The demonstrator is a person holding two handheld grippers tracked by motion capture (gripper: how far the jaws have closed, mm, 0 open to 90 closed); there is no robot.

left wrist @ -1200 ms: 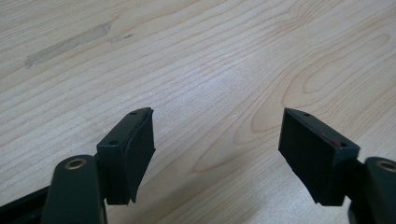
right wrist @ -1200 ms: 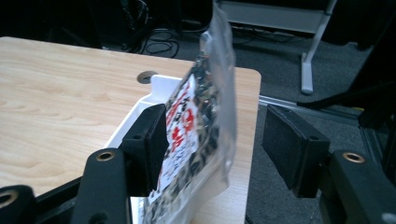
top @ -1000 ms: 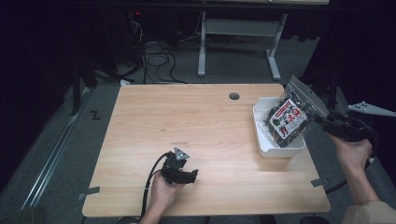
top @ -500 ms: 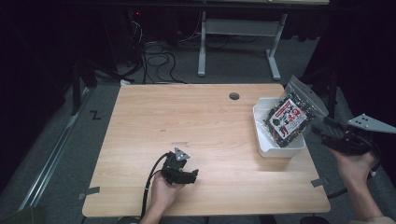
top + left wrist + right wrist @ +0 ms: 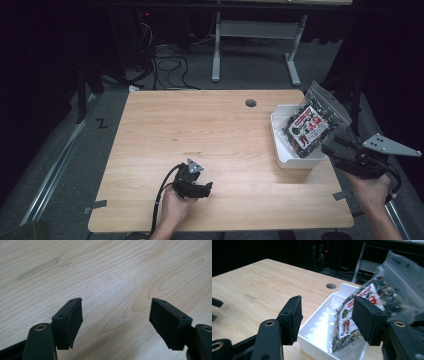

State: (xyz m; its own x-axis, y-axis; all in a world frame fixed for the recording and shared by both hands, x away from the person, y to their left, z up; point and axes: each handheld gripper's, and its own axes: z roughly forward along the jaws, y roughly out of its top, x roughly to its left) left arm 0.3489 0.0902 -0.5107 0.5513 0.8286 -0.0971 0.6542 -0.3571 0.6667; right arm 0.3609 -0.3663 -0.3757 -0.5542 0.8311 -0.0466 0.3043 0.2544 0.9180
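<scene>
A clear bag of dark bits with a red and white label (image 5: 311,121) (image 5: 372,302) stands tilted in a white bin (image 5: 280,145) (image 5: 322,325) at the table's right edge. My right gripper (image 5: 334,146) (image 5: 329,315) hovers open just off that edge, its jaws apart in front of the bin and bag, holding nothing. At the front of the table my left gripper (image 5: 205,188) (image 5: 116,320) rests low in a hand, open, with bare wood between its fingers.
The wooden table (image 5: 200,130) has a round cable hole (image 5: 250,103) near its far edge. Cables and a desk frame (image 5: 255,30) lie on the dark floor behind. Tape marks (image 5: 98,205) sit at the front corners.
My right gripper has pulled back from the bag toward the near right and down, now standing open off the table edge. The bag stays in the bin. The left gripper has not moved.
</scene>
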